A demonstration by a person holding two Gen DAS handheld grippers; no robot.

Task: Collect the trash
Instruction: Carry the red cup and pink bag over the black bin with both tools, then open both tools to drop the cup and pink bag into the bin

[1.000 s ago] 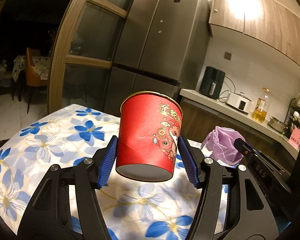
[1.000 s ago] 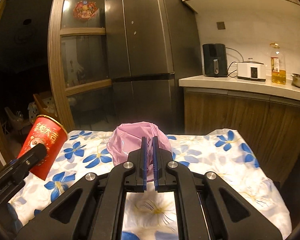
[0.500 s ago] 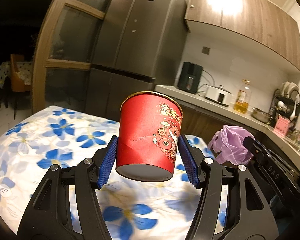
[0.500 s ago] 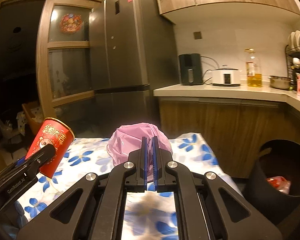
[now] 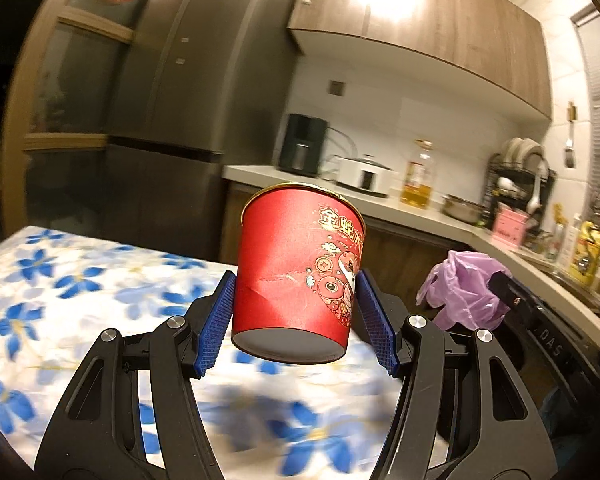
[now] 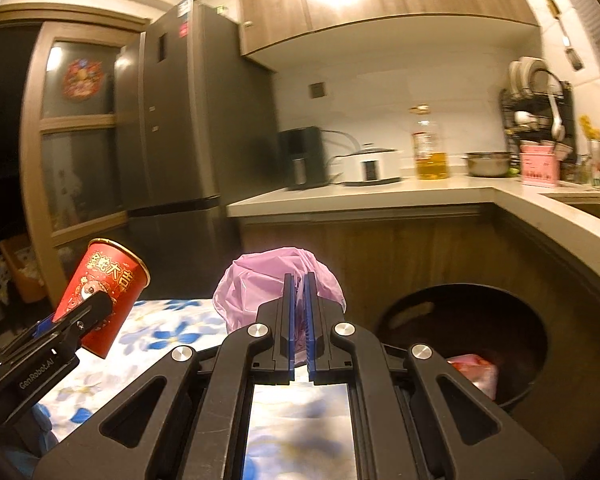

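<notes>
Red paper cup [image 5: 296, 276] is clamped between the blue pads of the left hand-held gripper [image 5: 294, 316], lifted clear of the flower-print bench [image 5: 60, 300]. Left wrist view shows a crease low on the cup wall and its grey base; right wrist view shows the cup [image 6: 102, 300] tilted, rim facing up and right. Pink plastic bag [image 6: 278, 284] is pinched in the nearly closed jaws of the right hand-held gripper [image 6: 299, 320]. Only the right wrist view shows the black bin [image 6: 460, 344] beside the bench, with pink and red waste [image 6: 474, 372] inside. Kitchen counter [image 6: 380, 196] runs behind.
</notes>
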